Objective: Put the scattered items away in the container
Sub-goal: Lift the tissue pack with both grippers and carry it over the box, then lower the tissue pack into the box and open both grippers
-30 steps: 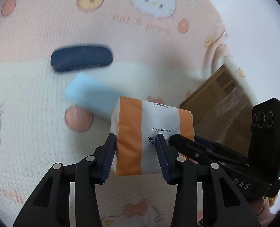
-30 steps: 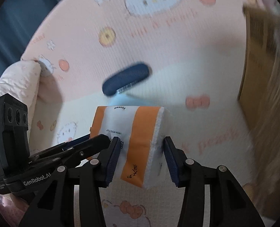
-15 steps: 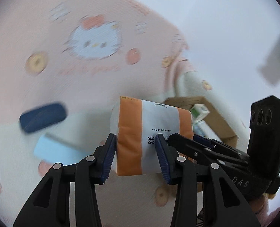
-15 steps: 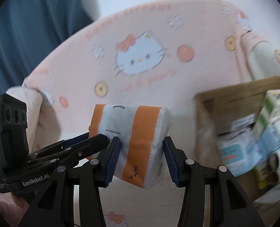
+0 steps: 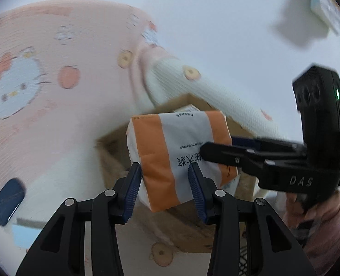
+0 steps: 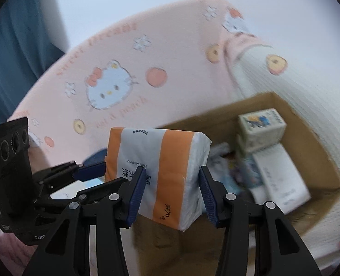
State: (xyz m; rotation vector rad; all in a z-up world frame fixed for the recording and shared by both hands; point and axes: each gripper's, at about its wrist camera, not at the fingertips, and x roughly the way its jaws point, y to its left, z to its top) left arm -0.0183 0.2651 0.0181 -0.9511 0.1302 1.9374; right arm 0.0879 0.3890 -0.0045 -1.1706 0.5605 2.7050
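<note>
Grip is shared: left gripper (image 5: 165, 188) and right gripper (image 6: 172, 188) both clench the tissue pack (image 6: 157, 172), held in the air near the box (image 6: 312, 135) rim. Uneven release could tip the soft pack outside. Farther off, a case (image 5: 7, 201) lies on the bed.

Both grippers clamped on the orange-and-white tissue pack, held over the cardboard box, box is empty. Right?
Not quite: the cardboard box is not empty. The right wrist view shows cartons and packets already lying inside. The rest holds: left gripper and right gripper both clamp the tissue pack above the box.
</note>
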